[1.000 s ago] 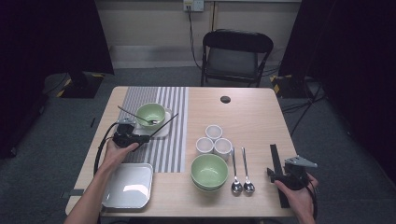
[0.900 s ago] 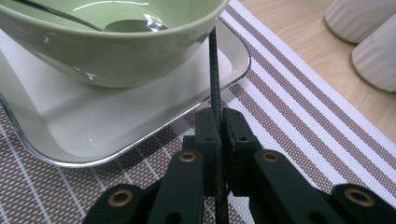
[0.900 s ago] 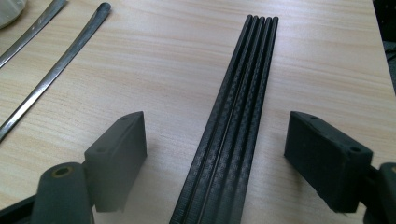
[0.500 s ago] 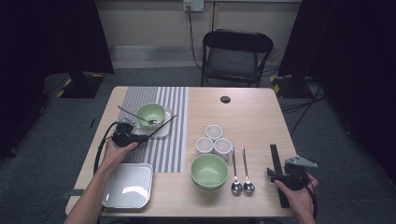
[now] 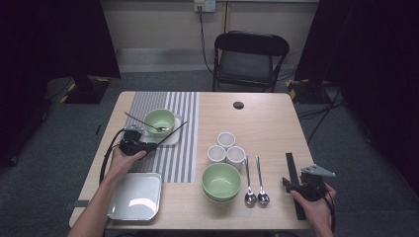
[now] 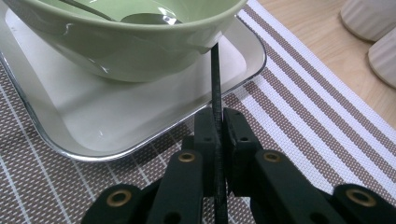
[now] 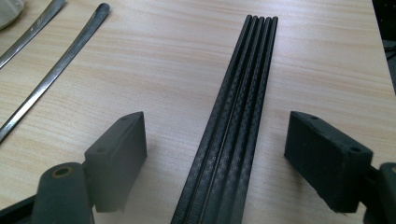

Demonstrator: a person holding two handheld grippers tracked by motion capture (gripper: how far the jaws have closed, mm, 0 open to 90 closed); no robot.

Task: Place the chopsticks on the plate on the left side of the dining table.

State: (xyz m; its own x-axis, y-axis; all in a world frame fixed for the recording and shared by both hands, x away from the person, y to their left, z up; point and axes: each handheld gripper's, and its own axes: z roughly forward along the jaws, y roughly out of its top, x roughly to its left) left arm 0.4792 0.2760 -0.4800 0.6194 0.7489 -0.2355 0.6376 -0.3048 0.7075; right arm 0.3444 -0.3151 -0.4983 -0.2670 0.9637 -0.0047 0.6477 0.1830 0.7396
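My left gripper (image 5: 139, 146) (image 6: 217, 115) is shut on one thin black chopstick (image 5: 173, 131) (image 6: 215, 79). The stick slants over the white square plate (image 5: 170, 138) (image 6: 121, 128), and its far end reaches the rim of the green bowl (image 5: 159, 120) (image 6: 116, 51). A spoon (image 6: 147, 17) lies in that bowl. At the table's front right, my right gripper (image 5: 295, 184) (image 7: 218, 139) is open, one jaw on each side of a flat bundle of black chopsticks (image 5: 291, 170) (image 7: 236, 107) lying on the wood.
The plate sits on a striped placemat (image 5: 183, 148). Three white cups (image 5: 226, 148), stacked green bowls (image 5: 222, 180) and two spoons (image 5: 256, 181) (image 7: 56, 70) occupy the middle front. A metal tray (image 5: 136, 196) lies front left. A black disc (image 5: 238, 104) and a chair (image 5: 249, 59) are beyond.
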